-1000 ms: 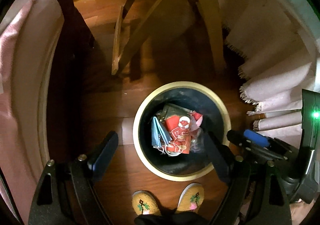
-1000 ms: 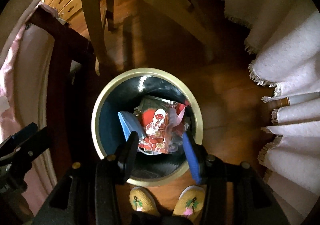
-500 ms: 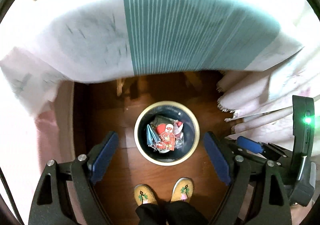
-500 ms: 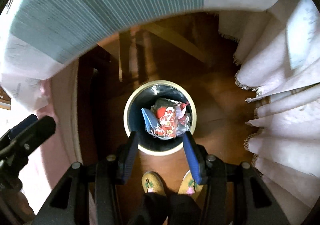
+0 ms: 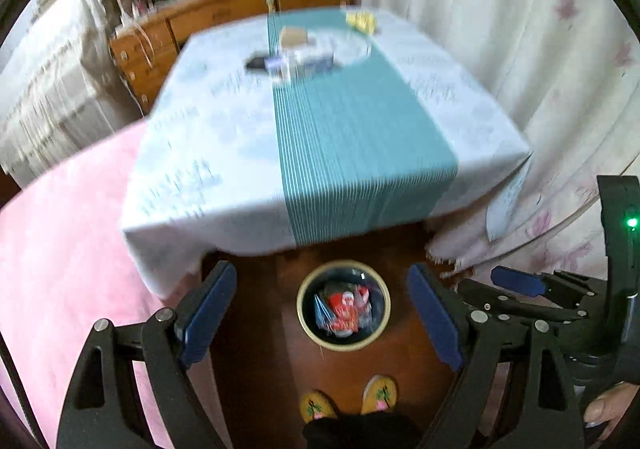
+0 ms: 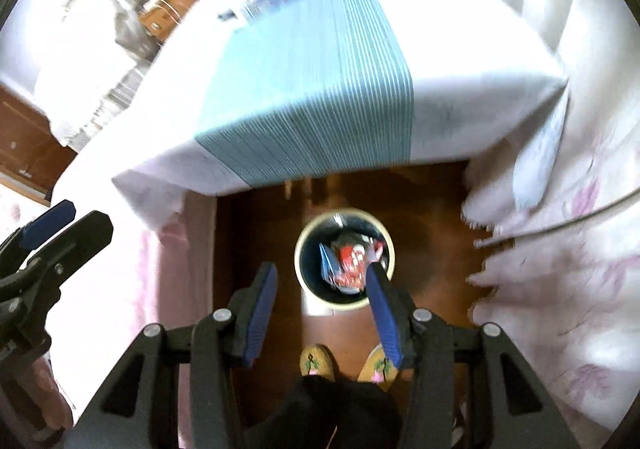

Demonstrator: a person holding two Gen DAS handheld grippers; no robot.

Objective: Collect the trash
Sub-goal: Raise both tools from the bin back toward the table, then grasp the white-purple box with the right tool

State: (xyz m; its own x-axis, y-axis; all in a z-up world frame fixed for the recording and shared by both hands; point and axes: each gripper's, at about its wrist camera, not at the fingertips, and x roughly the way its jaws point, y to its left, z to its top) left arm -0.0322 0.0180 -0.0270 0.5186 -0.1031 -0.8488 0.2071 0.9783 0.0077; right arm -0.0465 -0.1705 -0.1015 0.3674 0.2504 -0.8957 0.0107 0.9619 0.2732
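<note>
A round bin with a cream rim (image 5: 308, 323) (image 6: 301, 278) stands on the wood floor far below, holding red, blue and clear wrappers (image 5: 345, 309) (image 6: 349, 261). My left gripper (image 5: 322, 313) is open and empty, high above the bin. My right gripper (image 6: 322, 303) is open and empty, also high above the bin; it shows at the right of the left wrist view (image 5: 516, 281). On the table lie blurred small items: a box-like pile (image 5: 298, 57) and something yellow (image 5: 362, 20).
A table with a white cloth and teal runner (image 5: 352, 137) (image 6: 316, 89) stands ahead. Pale curtains (image 5: 540, 69) hang at the right. A pink cloth (image 5: 60, 249) lies at the left. A wooden sideboard (image 5: 224, 13) stands behind. The person's slippered feet (image 5: 348, 399) are below.
Both grippers have risen from just above the bin to above table height. The table top and room have come into view. Both stayed open and empty.
</note>
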